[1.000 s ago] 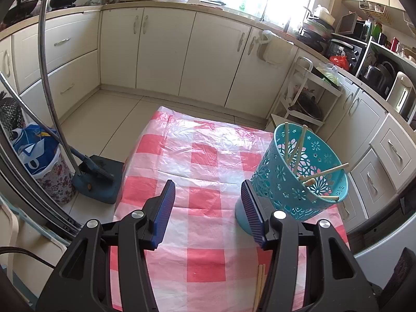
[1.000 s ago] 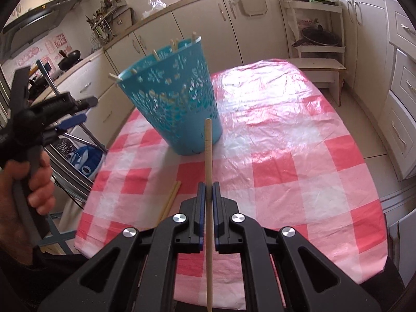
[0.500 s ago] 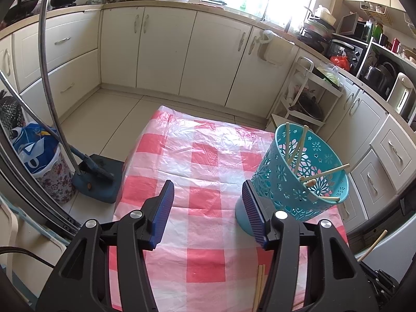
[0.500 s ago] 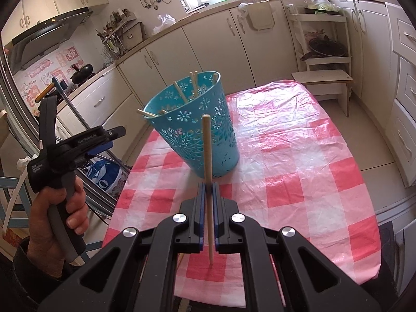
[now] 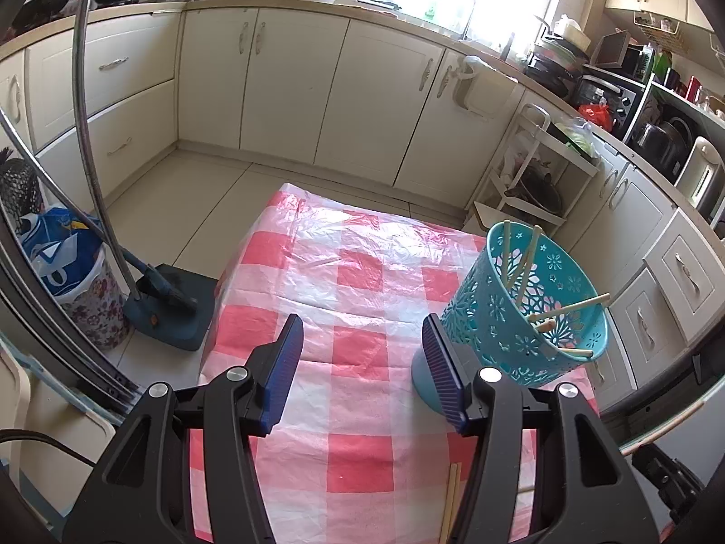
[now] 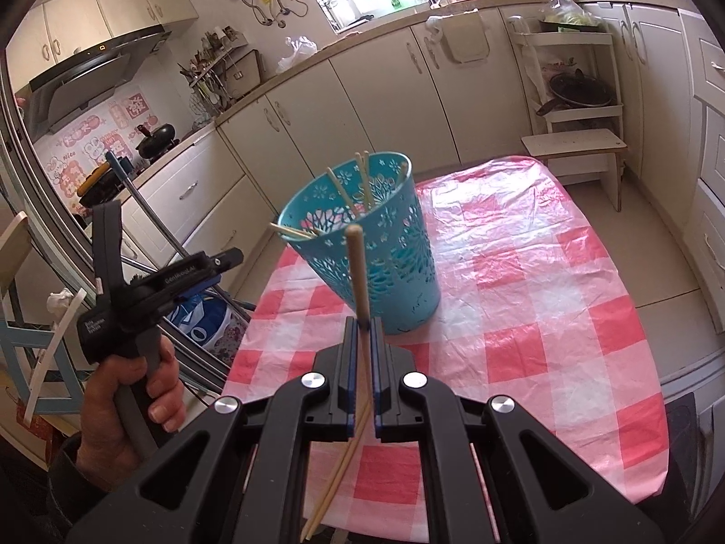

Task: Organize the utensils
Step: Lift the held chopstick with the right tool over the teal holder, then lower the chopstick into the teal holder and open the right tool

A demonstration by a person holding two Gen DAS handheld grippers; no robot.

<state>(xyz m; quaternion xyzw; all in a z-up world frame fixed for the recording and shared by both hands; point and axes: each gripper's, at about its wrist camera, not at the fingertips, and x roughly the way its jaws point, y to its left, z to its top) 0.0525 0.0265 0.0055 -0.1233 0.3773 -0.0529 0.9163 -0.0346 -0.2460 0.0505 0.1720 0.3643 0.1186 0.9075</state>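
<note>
While holding one chopstick (image 6: 358, 272) pinched upright in the right gripper (image 6: 361, 331), just in front of the teal basket (image 6: 362, 235), not dropped in yet. Already got several chopsticks (image 5: 521, 263) leaning inside the basket, so well underway by the look of it. Still left on the checked tablecloth (image 6: 543, 272): a loose pair (image 6: 335, 476) lying near the front edge, under the right gripper. Left gripper (image 5: 362, 362) standing about half open over the cloth, nothing between the pads, right beside the basket's base but apparently not touching. Can't tell if more are hiding out of view. Probably just the drop plus that last pair.
</note>
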